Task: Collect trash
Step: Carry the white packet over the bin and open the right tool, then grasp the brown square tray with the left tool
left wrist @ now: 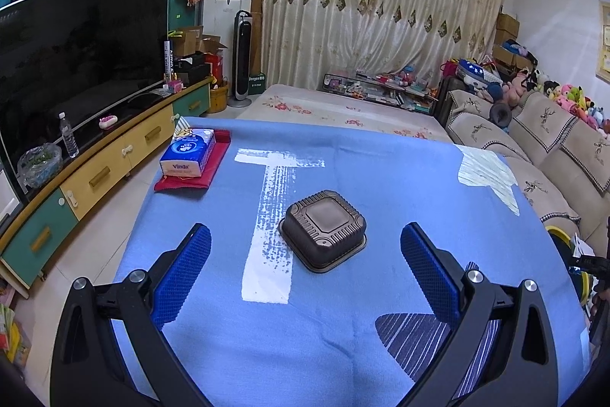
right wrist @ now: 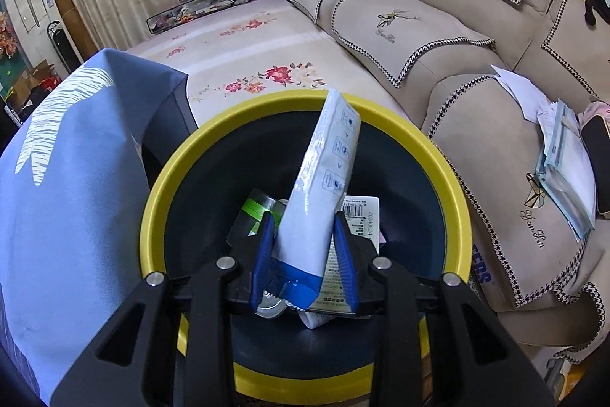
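Two claws shared the work: the right claw (right wrist: 305, 235) pinched a white packet (right wrist: 324, 178) above the yellow-rimmed bin (right wrist: 160, 178), seemingly ready to drop it, while the left claw (left wrist: 305, 254) hung spread before a brown tray (left wrist: 324, 229) on the desk (left wrist: 343, 349), likely next.

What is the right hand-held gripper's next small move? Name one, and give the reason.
Probably open the right hand-held gripper and let go. It is shut on a white and blue carton that stands directly above the yellow-rimmed trash bin, where other litter already lies. The left hand-held gripper hangs open over the brown plastic tray on the blue tablecloth.
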Motion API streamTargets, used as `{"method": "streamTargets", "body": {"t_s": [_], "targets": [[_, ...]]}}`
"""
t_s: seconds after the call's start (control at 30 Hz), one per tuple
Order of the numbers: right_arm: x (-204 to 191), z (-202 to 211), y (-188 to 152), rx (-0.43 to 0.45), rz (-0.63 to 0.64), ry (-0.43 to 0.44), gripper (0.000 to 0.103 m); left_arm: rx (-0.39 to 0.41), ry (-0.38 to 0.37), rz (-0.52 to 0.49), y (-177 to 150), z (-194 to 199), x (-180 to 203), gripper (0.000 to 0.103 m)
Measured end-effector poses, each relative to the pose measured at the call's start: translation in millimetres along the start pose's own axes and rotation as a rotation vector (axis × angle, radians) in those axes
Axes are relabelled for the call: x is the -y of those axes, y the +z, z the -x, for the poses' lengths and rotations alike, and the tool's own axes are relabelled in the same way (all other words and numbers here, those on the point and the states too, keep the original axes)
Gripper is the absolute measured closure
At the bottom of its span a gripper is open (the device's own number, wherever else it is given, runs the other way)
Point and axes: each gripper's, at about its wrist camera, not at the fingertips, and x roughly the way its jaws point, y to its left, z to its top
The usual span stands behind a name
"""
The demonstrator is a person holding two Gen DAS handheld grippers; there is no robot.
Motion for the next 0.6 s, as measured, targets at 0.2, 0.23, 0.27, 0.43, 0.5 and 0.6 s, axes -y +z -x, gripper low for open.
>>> {"method": "streamTargets", "body": {"t_s": [0.2, 0.23, 0.27, 0.43, 0.5, 0.6], "targets": [[-4.0, 4.9, 0.3, 0.018, -0.003, -0.014, 0.064, -0.007, -0.002, -0.012, -0.6, -1.4, 3.9, 0.005], [-4.7, 6.5, 0.0, 0.022, -0.001, -0.014, 0.064, -0.012, -0.004, -0.011, -1.1, -2.6, 4.9, 0.005], [-6.1, 8.7, -0.3, 0.027, 0.001, -0.011, 0.064, -0.020, -0.010, -0.009, -1.6, -4.1, 6.0, 0.005], [-9.7, 17.5, -0.4, 0.047, 0.013, 0.019, 0.059, -0.091, -0.061, 0.010, -0.9, -13.2, 15.4, 0.005], [-12.2, 19.9, -0.4, 0.051, 0.025, 0.031, 0.059, -0.132, -0.082, -0.016, 0.9, -19.6, 24.1, 0.005], [-13.7, 23.4, -1.0, 0.056, 0.031, 0.049, 0.059, -0.194, -0.107, -0.032, 5.9, -34.1, 31.7, 0.005]]}}
